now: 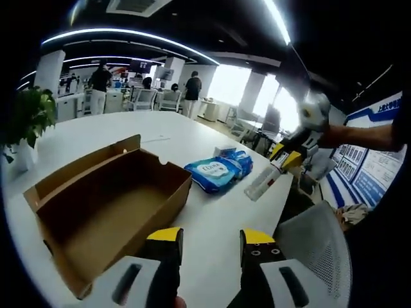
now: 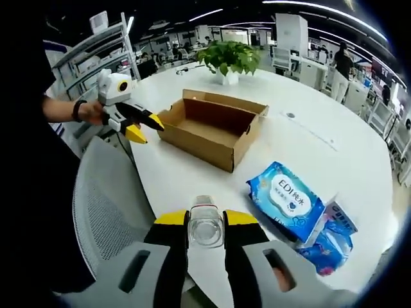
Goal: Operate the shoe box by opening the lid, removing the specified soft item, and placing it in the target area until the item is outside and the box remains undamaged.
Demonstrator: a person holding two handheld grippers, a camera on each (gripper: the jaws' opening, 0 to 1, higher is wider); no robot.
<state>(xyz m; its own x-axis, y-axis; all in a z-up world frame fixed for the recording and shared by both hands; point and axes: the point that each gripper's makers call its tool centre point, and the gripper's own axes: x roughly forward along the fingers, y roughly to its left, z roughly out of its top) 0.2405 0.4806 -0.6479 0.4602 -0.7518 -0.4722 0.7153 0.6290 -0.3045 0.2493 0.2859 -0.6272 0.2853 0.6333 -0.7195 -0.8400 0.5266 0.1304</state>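
Right gripper jaws clamp a clear plastic bottle. Left gripper jaws open, empty. Shoe box open on tabletop, left of them; blue wipes pack lies just right of box.

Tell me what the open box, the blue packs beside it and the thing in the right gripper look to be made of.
Open box: brown corrugated cardboard, matte, with raw edges and folded flaps.
Blue packs: soft plastic film, glossy and printed, with wrinkles catching light; probably wet wipes.
Bottle, clamped in the right gripper: clear and colourless, likely plastic, though glass cannot be ruled out.
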